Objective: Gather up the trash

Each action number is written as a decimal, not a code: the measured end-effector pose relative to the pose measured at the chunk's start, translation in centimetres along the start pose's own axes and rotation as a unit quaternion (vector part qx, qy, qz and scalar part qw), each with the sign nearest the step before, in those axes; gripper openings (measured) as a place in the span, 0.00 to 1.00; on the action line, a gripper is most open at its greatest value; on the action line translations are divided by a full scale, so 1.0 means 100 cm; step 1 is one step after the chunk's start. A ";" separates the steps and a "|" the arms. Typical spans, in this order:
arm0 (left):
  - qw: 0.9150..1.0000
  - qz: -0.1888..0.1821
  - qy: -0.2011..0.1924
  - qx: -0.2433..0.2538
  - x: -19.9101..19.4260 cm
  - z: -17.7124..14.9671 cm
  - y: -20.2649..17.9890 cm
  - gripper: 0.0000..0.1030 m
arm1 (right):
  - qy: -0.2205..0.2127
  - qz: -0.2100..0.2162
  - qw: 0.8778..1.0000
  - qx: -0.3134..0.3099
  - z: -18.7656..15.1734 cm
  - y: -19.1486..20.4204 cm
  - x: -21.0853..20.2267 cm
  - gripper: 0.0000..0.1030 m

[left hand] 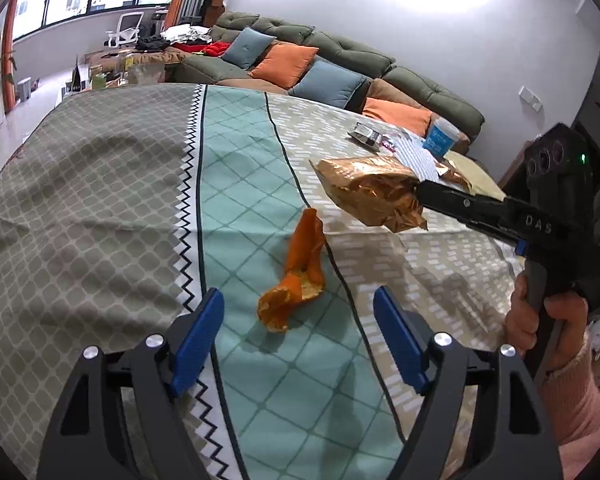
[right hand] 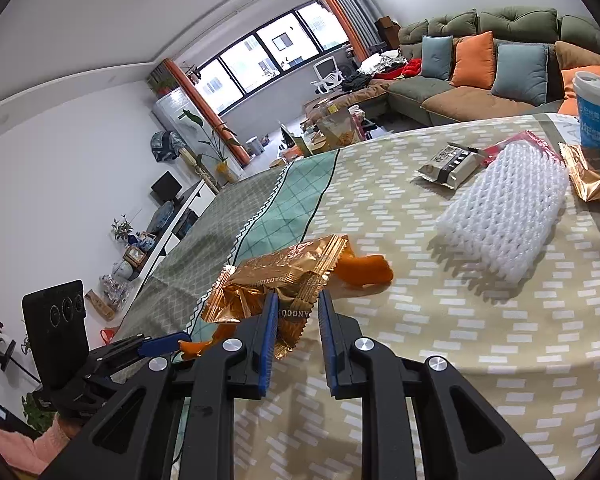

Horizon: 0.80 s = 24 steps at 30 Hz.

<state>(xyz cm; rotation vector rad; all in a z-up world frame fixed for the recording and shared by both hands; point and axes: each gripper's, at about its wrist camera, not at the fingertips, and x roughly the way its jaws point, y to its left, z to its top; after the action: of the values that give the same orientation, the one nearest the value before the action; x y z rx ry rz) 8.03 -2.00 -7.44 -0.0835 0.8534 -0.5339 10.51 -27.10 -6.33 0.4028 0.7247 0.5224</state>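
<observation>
A curled orange peel (left hand: 300, 264) lies on the patterned tablecloth (left hand: 100, 200). My left gripper (left hand: 298, 296) is open just above the cloth. The peel's near end sits between the blue fingertips without touching either pad. My right gripper (right hand: 299, 296) is shut on a crumpled gold snack wrapper (right hand: 284, 272) and holds it in the air over the peel (right hand: 366, 272). In the left wrist view the wrapper (left hand: 364, 188) hangs from the right gripper (left hand: 420, 192), which comes in from the right in a person's hand (left hand: 548, 320). The left gripper (right hand: 168, 346) shows at the lower left of the right wrist view.
Further along the table lie a white foam net (right hand: 504, 220), a black-and-white snack packet (right hand: 448, 164), a red packet (right hand: 520, 140), another gold wrapper (right hand: 596, 184) and a blue cup (right hand: 594, 112). A green sofa (left hand: 340, 52) with cushions stands behind the table.
</observation>
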 end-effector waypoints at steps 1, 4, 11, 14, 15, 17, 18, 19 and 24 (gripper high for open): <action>1.000 0.004 0.001 0.005 0.000 -0.001 -0.001 0.61 | 0.000 0.000 1.000 0.000 0.000 0.000 0.000 0.20; 1.000 0.001 0.006 0.007 0.000 -0.001 0.000 0.36 | 0.001 0.002 1.000 0.001 -0.002 0.002 0.000 0.20; 1.000 0.005 0.002 0.003 -0.007 -0.009 0.005 0.15 | 0.003 0.009 1.000 -0.007 -0.001 0.012 0.004 0.20; 1.000 0.007 -0.007 -0.002 -0.016 -0.012 0.009 0.15 | 0.005 0.017 1.000 -0.012 -0.001 0.020 0.006 0.20; 1.000 0.008 -0.013 -0.004 -0.021 -0.013 0.011 0.15 | 0.005 0.020 1.000 -0.014 -0.001 0.023 0.006 0.20; 1.000 0.016 -0.022 -0.009 -0.030 -0.014 0.016 0.15 | 0.007 0.034 0.999 -0.014 -0.002 0.028 0.009 0.20; 0.999 0.021 -0.029 -0.011 -0.036 -0.015 0.019 0.15 | 0.009 0.036 0.999 -0.017 -0.002 0.032 0.011 0.20; 0.999 0.024 -0.034 -0.014 -0.042 -0.016 0.022 0.15 | 0.010 0.038 0.999 -0.018 -0.003 0.034 0.012 0.20; 0.997 0.041 -0.053 -0.029 -0.067 -0.022 0.035 0.15 | 0.021 0.063 0.997 -0.030 -0.007 0.054 0.024 0.20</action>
<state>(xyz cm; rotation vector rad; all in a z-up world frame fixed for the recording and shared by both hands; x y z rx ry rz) 4.27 4.53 -5.19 -0.1276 0.7646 -0.4234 9.88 -21.28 -5.21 0.3851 0.7251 0.6717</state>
